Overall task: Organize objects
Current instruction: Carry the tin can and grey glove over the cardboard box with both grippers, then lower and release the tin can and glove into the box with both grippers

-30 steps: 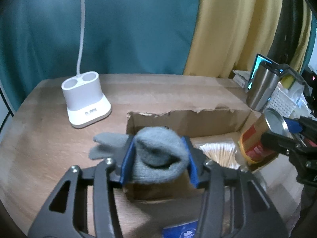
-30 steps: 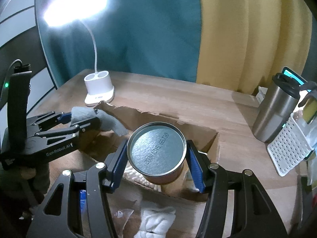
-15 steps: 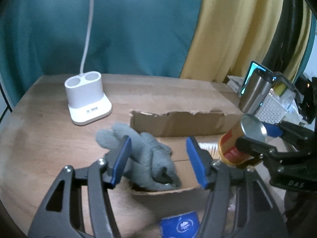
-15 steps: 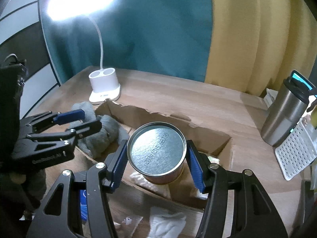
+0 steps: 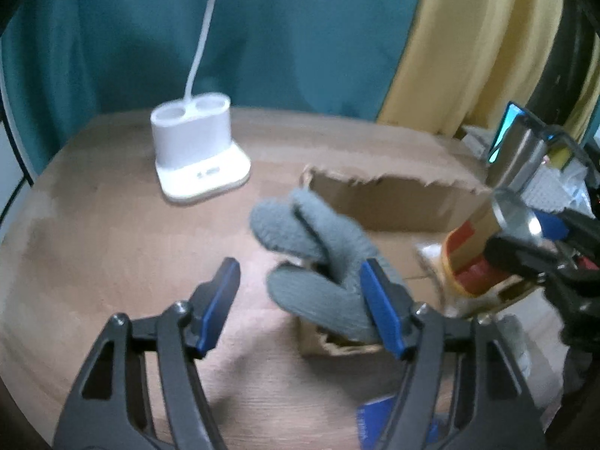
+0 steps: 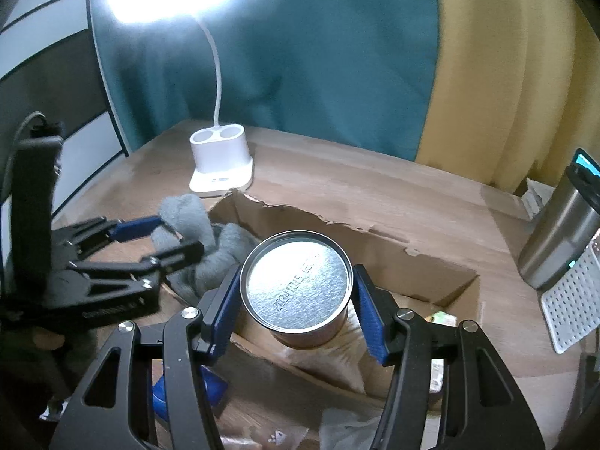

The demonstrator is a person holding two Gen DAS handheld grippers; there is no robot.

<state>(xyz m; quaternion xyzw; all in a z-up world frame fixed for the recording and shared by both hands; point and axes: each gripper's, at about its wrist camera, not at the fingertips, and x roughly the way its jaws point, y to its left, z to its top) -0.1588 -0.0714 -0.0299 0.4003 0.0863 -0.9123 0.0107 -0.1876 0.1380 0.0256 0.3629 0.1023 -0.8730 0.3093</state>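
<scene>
Between the left gripper's (image 5: 300, 307) blue pads (image 5: 221, 303) nothing is clamped now: jaws have just been opening, and the grey glove (image 5: 318, 258), squeezed tight between them a sec ago, lies released. Its far pad looks to brush the glove's cuff; near pad is clear of it. Gripper has also drawn back toward the table's (image 5: 112, 232) left side, so the glove sits off to its right instead of centred.

Glove: fuzzy grey knit, crumpled, draped over the box's (image 5: 393, 202) front-left corner, partly inside, partly hanging over the wall. Long axis runs roughly from that corner toward the lamp base (image 5: 198, 157), fingers pointing out over the table toward the base, cuff end down at the box wall.

Right gripper (image 6: 296, 300) is clenched on the can (image 6: 296, 288), pads on both sides of it, same grip as before. Can is tilted, silver end w/ stamped date code facing the right wrist cam, red-and-tan body angled down into the box (image 6: 431, 258) over white stuff inside. It has come in lower over the box than a sec ago.

Box: brown cardboard, torn top edge, mid-table. Lamp base white, near the back-left edge. Steel tumbler (image 6: 558, 240) stands by the right edge, white perforated basket (image 6: 570, 307) just beside it.
</scene>
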